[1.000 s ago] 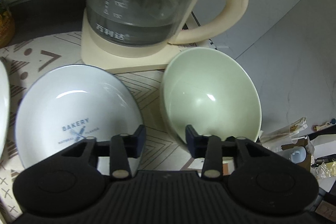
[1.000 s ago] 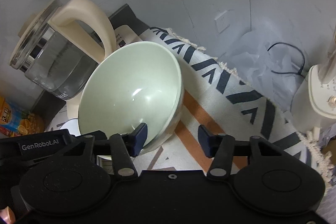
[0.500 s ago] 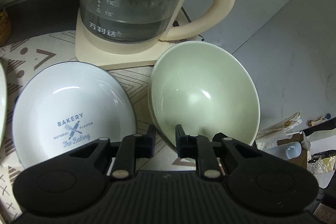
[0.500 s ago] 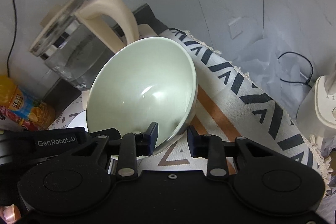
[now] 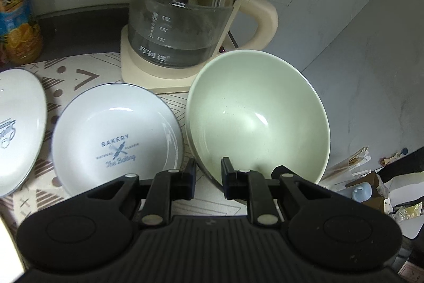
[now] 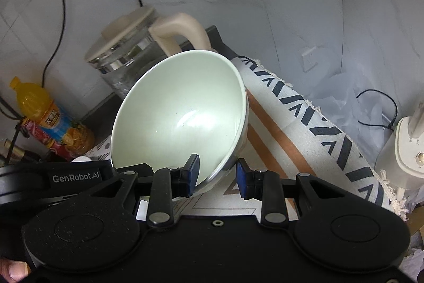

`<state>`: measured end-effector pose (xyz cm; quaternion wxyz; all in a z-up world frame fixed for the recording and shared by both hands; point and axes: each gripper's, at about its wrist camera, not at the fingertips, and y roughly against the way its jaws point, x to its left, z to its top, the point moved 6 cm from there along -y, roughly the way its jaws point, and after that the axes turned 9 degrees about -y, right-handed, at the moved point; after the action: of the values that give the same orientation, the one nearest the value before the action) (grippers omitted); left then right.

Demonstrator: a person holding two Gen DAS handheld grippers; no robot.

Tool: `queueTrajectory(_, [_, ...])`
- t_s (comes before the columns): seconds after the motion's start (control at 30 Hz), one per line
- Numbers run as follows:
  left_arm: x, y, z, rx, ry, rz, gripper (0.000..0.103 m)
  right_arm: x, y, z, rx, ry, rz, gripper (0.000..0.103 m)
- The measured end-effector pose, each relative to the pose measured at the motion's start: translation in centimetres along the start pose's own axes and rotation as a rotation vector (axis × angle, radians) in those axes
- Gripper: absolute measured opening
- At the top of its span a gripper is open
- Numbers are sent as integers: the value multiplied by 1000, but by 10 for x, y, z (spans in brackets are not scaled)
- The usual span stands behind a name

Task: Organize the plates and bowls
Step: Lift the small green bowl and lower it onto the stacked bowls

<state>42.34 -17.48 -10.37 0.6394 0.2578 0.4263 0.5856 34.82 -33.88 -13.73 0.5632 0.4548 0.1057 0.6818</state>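
Both grippers, left gripper (image 5: pixel 208 178) and right gripper (image 6: pixel 217 175), now clamped on green bowl (image 5: pixel 258 113), newly raised, tilted.

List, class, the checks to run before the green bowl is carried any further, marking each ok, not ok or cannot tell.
1. Left gripper clamped on green bowl rim: ok.
2. Right gripper clamped on the opposite rim: ok.
3. Bowl empty: ok.
4. Bowl clear of kettle: cannot tell.
5. Bakery plate lying flat, free to receive: ok.
6. Bowl lifted off the cloth: cannot tell.
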Motion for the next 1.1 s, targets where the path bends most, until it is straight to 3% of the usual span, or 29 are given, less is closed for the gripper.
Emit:
queueTrajectory(0.63, [-6,71,-40,-92,39,34,18,12,65,-32,-40,72,92,30])
queueTrajectory(1.1, [0,109,-81,-126,102,85,18,22,88,-65,2,133,160,30])
